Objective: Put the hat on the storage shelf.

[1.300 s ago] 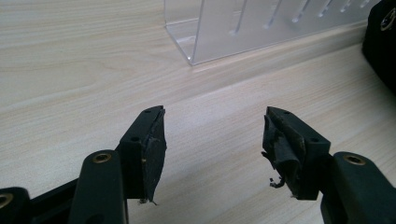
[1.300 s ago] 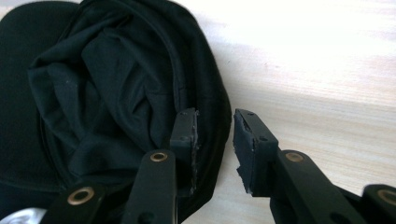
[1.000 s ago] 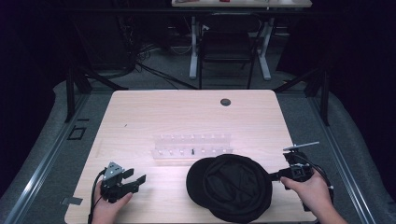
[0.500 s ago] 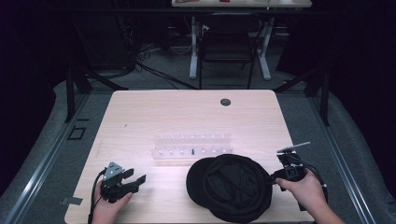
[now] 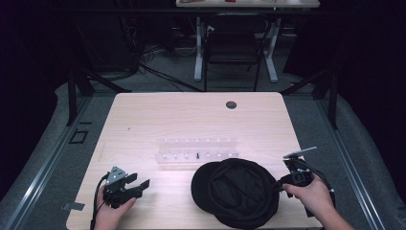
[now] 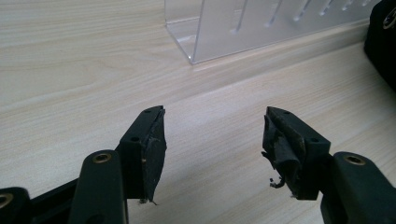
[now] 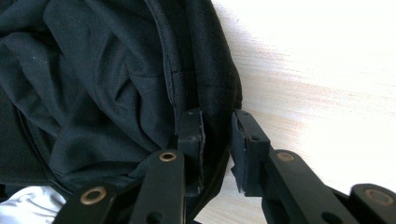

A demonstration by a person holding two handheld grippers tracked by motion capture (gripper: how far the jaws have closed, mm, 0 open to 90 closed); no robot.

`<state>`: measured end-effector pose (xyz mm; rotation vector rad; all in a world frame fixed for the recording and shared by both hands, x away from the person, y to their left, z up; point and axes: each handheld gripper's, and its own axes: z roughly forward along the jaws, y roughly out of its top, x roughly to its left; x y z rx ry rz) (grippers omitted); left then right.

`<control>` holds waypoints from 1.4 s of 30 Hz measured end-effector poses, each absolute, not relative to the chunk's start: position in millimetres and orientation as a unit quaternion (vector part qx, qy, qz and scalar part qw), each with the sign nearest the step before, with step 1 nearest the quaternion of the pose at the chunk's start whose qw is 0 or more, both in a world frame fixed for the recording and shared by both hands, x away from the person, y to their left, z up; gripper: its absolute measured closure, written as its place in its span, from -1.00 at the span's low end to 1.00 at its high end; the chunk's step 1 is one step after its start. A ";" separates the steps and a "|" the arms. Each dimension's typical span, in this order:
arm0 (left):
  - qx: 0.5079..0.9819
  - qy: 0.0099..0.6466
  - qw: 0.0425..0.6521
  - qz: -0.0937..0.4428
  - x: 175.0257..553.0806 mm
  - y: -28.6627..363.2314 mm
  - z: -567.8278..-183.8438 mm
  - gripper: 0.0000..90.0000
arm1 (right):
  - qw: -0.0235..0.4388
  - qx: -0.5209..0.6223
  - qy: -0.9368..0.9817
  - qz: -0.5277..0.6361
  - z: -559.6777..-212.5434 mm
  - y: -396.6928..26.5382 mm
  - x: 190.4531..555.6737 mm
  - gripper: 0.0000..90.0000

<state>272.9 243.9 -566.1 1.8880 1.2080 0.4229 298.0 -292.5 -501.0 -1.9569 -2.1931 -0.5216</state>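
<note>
A black cap (image 5: pixel 234 191) lies upside down near the table's front edge, right of centre, its lining (image 7: pixel 93 84) facing up. My right gripper (image 5: pixel 277 187) is at the cap's right rim. In the right gripper view the jaws (image 7: pixel 217 126) sit on either side of the rim, nearly together, with the fabric pinched between them. My left gripper (image 5: pixel 140 181) rests on the table at the front left. It is open, with bare wood between its fingers (image 6: pixel 212 135). The cap's edge (image 6: pixel 385 42) shows at the far right of the left gripper view.
A clear plastic rack (image 5: pixel 197 151) with rows of small slots stands mid-table just behind the cap, near my left gripper's view (image 6: pixel 261 23). A round cable hole (image 5: pixel 231 104) is at the table's far side. A dark chair (image 5: pixel 232 52) stands beyond the table.
My right gripper has moved a little left, onto the cap's right rim. The left gripper and the cap have stayed put.
</note>
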 end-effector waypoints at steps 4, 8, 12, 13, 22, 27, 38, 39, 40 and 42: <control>0.752 0.481 0.417 0.169 273.1 244.1 -566.2 -0.12 | 0.080 -0.660 -0.725 -0.180 -504.7 -291.5 297.5 0.74; 0.753 0.481 0.415 0.168 273.2 244.6 -566.1 -0.12 | 0.090 -0.654 -0.730 -0.177 -504.5 -291.6 299.2 0.81; 0.752 0.483 0.415 0.168 273.2 244.8 -566.2 -0.12 | 0.090 -0.649 -0.735 -0.172 -502.3 -290.3 300.1 0.86; 0.752 0.483 0.415 0.168 273.2 244.8 -566.2 -0.12 | 0.090 -0.649 -0.735 -0.172 -502.3 -290.3 300.1 0.86; 0.751 0.486 0.414 0.169 273.2 246.1 -565.7 -0.12 | 0.093 -0.656 -0.727 -0.184 -494.5 -290.2 299.6 0.93; 0.748 0.488 0.416 0.168 273.5 246.2 -566.4 -0.12 | 0.103 -0.652 -0.728 -0.185 -488.7 -291.1 299.7 0.95; 0.750 0.488 0.414 0.168 273.5 245.6 -566.6 -0.12 | 0.123 -0.650 -0.717 -0.220 -472.1 -289.8 297.5 0.96; 0.749 0.488 0.415 0.169 273.6 245.2 -567.0 -0.12 | 0.126 -0.648 -0.717 -0.225 -470.2 -289.9 297.4 0.96; 0.749 0.488 0.415 0.169 273.6 245.2 -567.0 -0.12 | 0.125 -0.647 -0.718 -0.227 -467.9 -289.8 297.4 0.96; 0.751 0.487 0.414 0.168 273.6 245.2 -566.8 -0.12 | 0.130 -0.644 -0.716 -0.236 -462.9 -289.6 297.8 0.96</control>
